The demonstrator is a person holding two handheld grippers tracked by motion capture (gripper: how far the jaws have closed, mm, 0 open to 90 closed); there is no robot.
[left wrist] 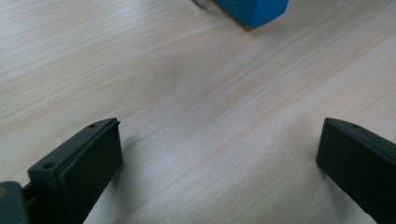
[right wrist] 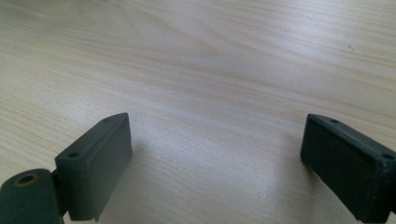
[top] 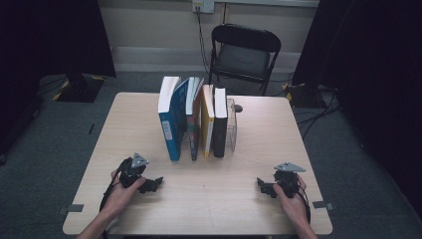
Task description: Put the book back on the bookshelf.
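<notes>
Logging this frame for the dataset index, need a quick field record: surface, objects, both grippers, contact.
surface: light wooden table
objects: row of upright books, blue-covered book at its left end, clear plastic bookend at its right end
left gripper: open, holds nothing, low over the table near the blue-covered book's corner
right gripper: open, holds nothing, over bare wood
contact: neither gripper touches a book
background: black folding chair

Top edge of the left gripper view crops the blue book (left wrist: 252, 10) to one corner; spine label (top: 167, 130) too small to read in the high view
</notes>
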